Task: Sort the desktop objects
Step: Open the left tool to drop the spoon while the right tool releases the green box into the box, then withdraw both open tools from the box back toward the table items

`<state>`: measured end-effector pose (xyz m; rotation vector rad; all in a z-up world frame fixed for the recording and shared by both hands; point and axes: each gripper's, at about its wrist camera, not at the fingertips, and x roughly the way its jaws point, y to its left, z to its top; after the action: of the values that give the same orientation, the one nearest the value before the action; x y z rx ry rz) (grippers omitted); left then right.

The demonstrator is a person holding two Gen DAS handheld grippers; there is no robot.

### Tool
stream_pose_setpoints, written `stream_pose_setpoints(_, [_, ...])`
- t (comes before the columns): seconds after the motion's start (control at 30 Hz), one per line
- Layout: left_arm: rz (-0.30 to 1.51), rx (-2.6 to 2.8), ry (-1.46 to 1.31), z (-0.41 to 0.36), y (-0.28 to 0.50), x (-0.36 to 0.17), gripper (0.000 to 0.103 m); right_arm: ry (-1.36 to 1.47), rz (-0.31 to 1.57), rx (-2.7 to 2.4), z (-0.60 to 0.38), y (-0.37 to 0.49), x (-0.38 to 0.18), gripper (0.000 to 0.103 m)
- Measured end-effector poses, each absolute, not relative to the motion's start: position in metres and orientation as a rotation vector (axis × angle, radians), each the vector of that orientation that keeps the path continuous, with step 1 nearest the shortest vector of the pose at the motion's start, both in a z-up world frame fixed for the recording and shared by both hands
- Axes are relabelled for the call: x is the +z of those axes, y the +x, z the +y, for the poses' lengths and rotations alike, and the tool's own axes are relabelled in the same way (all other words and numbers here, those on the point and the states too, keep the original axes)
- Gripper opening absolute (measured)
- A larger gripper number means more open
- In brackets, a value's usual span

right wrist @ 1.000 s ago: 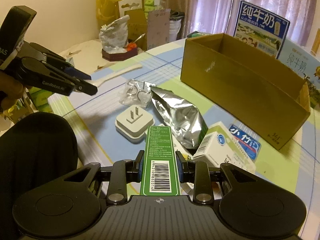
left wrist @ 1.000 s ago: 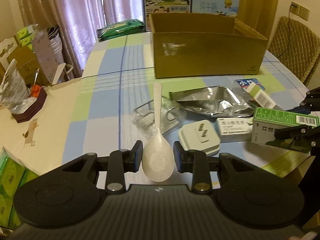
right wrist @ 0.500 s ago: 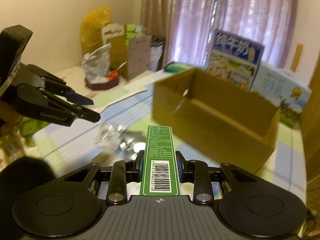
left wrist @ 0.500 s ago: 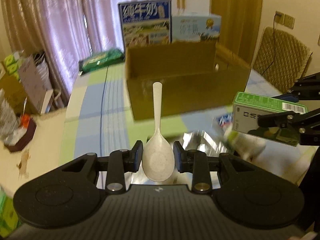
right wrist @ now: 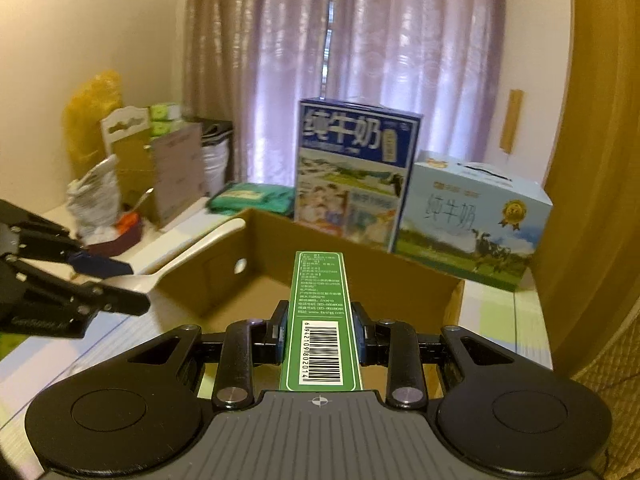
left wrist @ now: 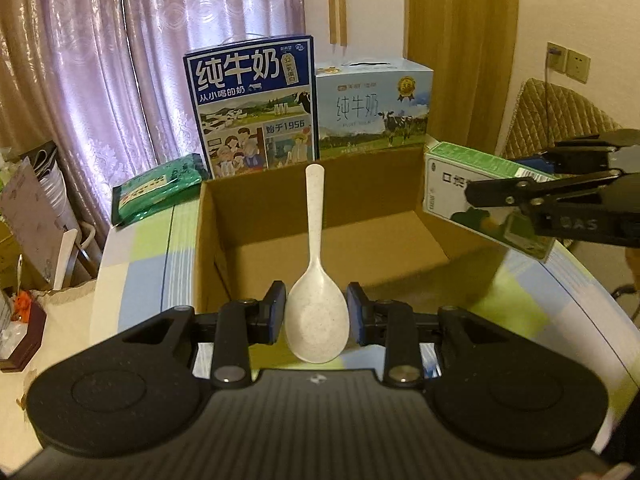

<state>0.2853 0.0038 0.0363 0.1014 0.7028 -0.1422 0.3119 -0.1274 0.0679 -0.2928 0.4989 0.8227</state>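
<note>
what i can't make out

the green box (right wrist: pixel 319 322) hides part of the cardboard box (right wrist: pixel 404 280) floor from my right wrist view, and its small print is unreadable. in the left view the right gripper (left wrist: pixel 472 192) covers its label. the spoon (left wrist: pixel 316 300) bowl's lower edge is hidden by the gripper body.

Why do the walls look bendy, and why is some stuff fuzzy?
Both wrist views use fisheye lenses, so edges curve. In the right wrist view the dark blue milk carton looks smeared, while the green box is sharp. In the left wrist view the spoon is crisp.
</note>
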Motion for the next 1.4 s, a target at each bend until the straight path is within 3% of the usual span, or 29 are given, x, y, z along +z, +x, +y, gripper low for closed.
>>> stream_pose_setpoints(0.53, [0.780,-0.157,0.053,0.000,0.389,-0.004,0.028,-0.246,0.615,0.785,-0.075,0.400,0.015,0.028])
stream_pose_setpoints(0.87, [0.746,-0.130,0.011,0.010,0.373,-0.002,0.035,-0.223,0.676,0.766,-0.074,0.413,-0.008,0.028])
stream_pose_setpoints(0.93, [0.735,-0.120,0.006,0.014,0.363,0.002,0.037,-0.215,0.673,0.767,-0.076,0.413,-0.009,0.030])
stream_pose_setpoints(1.07, [0.699,-0.098,0.008,0.022,0.338,0.015,0.045,-0.198,0.645,0.758,-0.084,0.406,0.000,0.052])
stream_pose_setpoints(1.17, [0.679,-0.081,0.010,0.029,0.317,0.024,0.051,-0.184,0.619,0.756,-0.096,0.394,0.014,0.057])
stream_pose_setpoints(1.4, [0.644,-0.059,-0.010,0.041,0.252,0.037,0.080,-0.163,0.543,0.776,-0.132,0.335,0.056,0.078])
